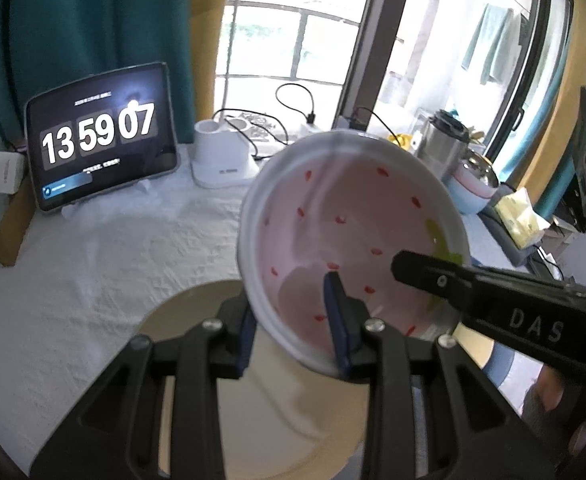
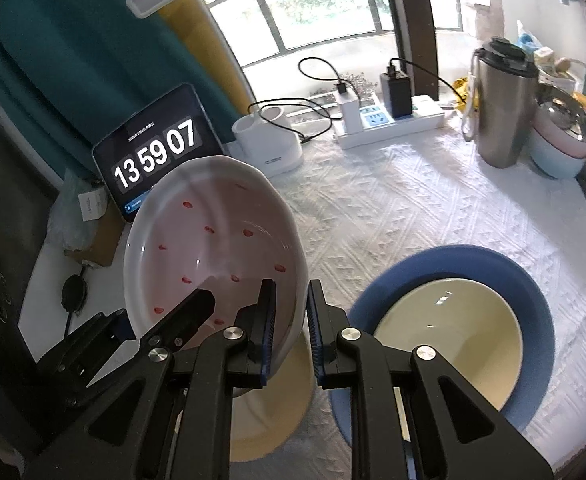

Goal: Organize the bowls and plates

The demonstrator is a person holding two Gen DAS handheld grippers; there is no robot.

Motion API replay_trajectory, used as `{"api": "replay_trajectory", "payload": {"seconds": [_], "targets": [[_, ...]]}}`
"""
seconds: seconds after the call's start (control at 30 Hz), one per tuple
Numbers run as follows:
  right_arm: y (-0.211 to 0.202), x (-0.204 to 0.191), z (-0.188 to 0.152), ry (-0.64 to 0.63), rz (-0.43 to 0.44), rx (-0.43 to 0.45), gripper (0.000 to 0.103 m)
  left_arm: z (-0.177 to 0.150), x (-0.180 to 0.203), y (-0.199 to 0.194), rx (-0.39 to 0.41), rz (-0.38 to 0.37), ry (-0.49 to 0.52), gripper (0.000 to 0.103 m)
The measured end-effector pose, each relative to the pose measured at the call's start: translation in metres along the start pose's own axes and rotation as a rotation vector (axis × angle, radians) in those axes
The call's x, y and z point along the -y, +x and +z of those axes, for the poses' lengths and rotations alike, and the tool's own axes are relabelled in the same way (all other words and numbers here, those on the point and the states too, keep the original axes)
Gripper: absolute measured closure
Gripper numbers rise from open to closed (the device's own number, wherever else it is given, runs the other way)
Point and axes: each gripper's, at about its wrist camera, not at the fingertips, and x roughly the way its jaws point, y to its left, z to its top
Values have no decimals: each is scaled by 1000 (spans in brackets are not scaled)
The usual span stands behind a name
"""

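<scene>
- Both tongs reach in from opposite sides of the pink speckled bowl (image 2: 217,256), which sits tilted up off the desk (image 2: 393,208), above a cream plate (image 1: 197,320).
- Left tongs (image 1: 293,332) pinch the bowl's near rim, one pad (image 1: 335,312) inside and one outside.
- Right tongs (image 2: 289,320) straddle the opposite rim, narrow gap; can't tell if they're actually clamping.
- Right of the bowl: a cream bowl (image 2: 453,320) nested on a blue plate (image 2: 533,300).
- Lots of bare white cloth behind the bowl, up to the clock tablet (image 2: 153,152).
</scene>
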Motion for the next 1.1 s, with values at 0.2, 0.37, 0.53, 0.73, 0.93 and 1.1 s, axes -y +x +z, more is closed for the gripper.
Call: {"api": "replay_trajectory", "payload": {"seconds": [0.2,0.37,0.53,0.73,0.93,1.1], "targets": [[-11,15,-2,23,5,19,86,-1,18,-1,-5,1,31,71],[-17,28,-6,37,9,25,86,-3,32,1,-11,0,51,70],[-24,44,-10,52,10,33,86,-7,49,4,-24,2,76,70],[-33,64,-17,72,4,39,86,-10,71,7,-32,-2,103,71],[-40,85,-25,99,-6,41,86,-16,91,12,-51,-11,133,70],[-45,101,-31,119,-14,41,86,-21,105,15,-62,-19,157,70]]}}
